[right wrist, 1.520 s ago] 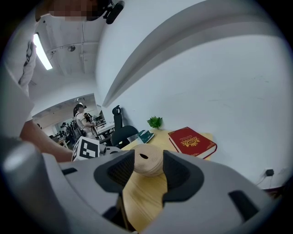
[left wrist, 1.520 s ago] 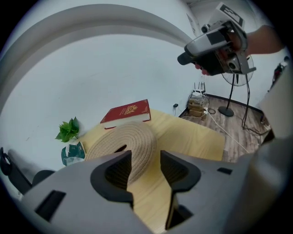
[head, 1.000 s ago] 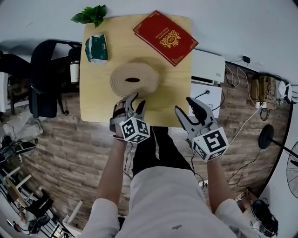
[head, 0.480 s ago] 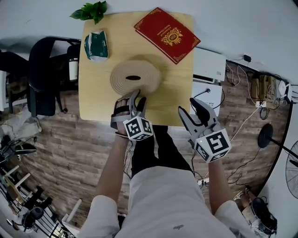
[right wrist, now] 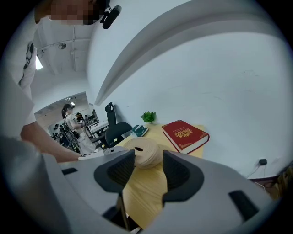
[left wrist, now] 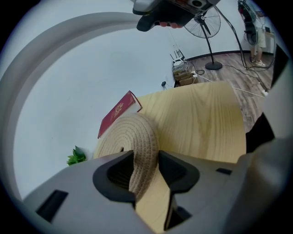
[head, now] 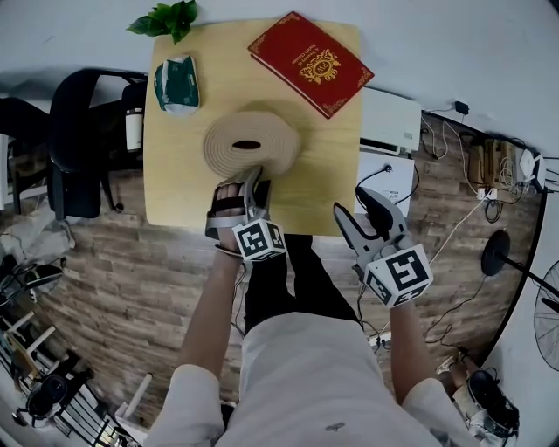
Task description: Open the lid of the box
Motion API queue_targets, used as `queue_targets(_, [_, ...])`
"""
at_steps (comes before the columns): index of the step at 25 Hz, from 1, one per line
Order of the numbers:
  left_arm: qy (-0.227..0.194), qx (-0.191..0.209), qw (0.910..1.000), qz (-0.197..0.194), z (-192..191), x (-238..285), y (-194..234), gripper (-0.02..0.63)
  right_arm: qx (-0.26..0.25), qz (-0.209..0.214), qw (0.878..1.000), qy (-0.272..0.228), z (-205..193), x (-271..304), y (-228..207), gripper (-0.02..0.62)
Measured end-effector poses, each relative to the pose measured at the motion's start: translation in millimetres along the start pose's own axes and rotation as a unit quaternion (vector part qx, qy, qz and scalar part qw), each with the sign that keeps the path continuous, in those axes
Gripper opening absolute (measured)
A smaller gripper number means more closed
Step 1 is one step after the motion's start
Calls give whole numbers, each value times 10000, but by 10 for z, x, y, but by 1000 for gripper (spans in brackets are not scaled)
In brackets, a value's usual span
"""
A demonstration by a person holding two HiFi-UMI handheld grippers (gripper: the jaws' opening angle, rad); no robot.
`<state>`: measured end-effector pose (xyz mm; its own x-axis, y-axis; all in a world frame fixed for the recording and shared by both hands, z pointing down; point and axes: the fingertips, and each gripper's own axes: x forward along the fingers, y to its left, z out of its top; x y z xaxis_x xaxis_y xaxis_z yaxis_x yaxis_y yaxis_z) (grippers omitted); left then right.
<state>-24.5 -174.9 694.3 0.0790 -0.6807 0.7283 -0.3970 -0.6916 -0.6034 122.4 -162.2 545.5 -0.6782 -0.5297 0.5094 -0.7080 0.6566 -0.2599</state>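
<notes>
A round woven box [head: 251, 144] with a slotted woven lid [left wrist: 130, 137] sits in the middle of the wooden table [head: 327, 166]. My left gripper [head: 258, 177] is at the lid's near rim; in the left gripper view [left wrist: 145, 164] the rim lies between the jaws, which are closing without a clear squeeze. My right gripper [head: 354, 202] hovers open off the table's front right edge with nothing between its fingers. In the right gripper view [right wrist: 147, 171] the box [right wrist: 144, 151] is seen well beyond its jaws.
A red book [head: 310, 61] lies at the table's far right corner, a green packet [head: 177, 83] at the far left, and a small plant [head: 166, 19] beyond it. A black chair [head: 83, 140] stands left of the table, white boxes [head: 390, 122] right.
My left gripper has moved forward onto the lid's near rim and its jaws have narrowed around it. The right gripper has barely shifted.
</notes>
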Motion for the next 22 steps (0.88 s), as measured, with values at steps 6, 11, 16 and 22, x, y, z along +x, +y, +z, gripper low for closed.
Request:
queue_targets(6, [45, -5, 10000, -3, -17, 1, -6, 160, 15, 17, 10000, -2, -30, -13, 3, 179])
queue_targets(11, [95, 62, 9999, 26, -15, 6, -8, 149, 28, 45, 10000, -11, -58, -14, -4, 179])
queue_targets(16, [161, 142, 9998, -2, -7, -16, -8, 137, 51, 44, 10000, -21, -33, -42, -14, 179])
queue_targets(22, [196, 175, 9997, -22, -18, -62, -8, 128, 33, 64, 9999, -86, 4, -59, -6, 178])
